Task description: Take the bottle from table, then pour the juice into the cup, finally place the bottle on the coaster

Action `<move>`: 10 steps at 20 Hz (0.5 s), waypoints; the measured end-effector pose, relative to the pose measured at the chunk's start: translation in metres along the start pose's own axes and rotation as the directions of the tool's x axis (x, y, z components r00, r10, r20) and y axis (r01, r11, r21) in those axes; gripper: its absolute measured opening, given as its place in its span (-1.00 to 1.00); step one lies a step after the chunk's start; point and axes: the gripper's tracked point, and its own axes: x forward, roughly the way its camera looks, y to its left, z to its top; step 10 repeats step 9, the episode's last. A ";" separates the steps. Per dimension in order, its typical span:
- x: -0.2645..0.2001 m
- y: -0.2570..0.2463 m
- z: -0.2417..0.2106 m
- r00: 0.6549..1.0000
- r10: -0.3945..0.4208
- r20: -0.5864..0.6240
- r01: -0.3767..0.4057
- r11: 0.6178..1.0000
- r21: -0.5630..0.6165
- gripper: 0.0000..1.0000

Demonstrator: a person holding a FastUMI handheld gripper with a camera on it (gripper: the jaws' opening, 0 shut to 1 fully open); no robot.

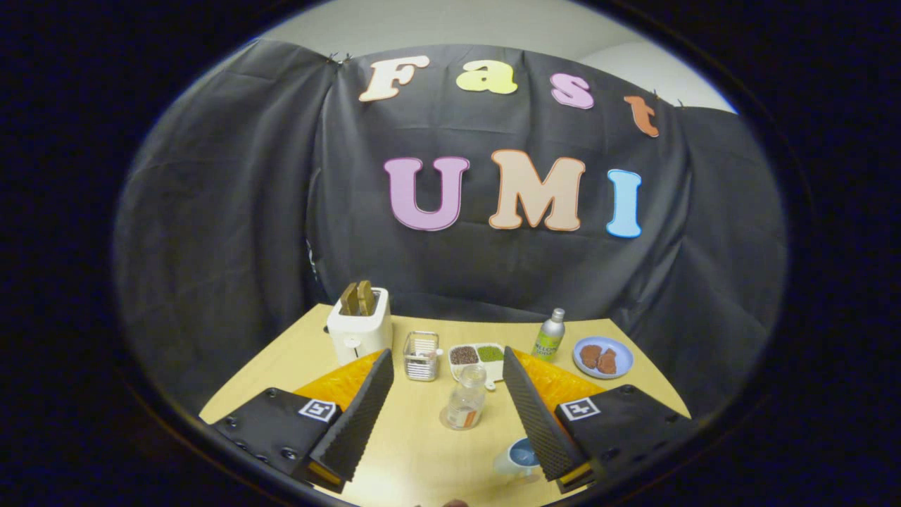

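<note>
From where I sit, the gripper (448, 362) hangs above the near edge of the table (281, 359), tilted down, its two fingers spread wide with nothing between the pads; the left fingertip (383, 362) and the right one (512, 362) point toward twelve o'clock. Table runs back to the black cloth wall. Toaster (360, 331) at eleven o'clock of the fingers, two browned slices standing in its slots. Blue plate (602, 356) at two o'clock, holding reddish-brown pieces I cannot identify. Divided white dish (479, 358) at twelve, one part dark grains, one green; its near edge hidden by the bottle cap. Small wire basket (421, 355) just left of it. Green-labelled metal can (550, 335) at one o'clock. The task's clear bottle (465, 403) stands upright between the fingers, just ahead, untouched; contents hard to make out. The cup (519, 456) sits low at five o'clock, partly covered by the right finger, blue inside.
</note>
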 end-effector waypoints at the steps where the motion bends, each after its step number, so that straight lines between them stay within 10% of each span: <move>1: -0.005 -0.003 0.003 1.000 -0.004 0.003 0.004 1.000 0.005 0.96; 10: -0.016 -0.014 0.015 1.000 -0.012 0.008 0.011 0.997 0.074 0.96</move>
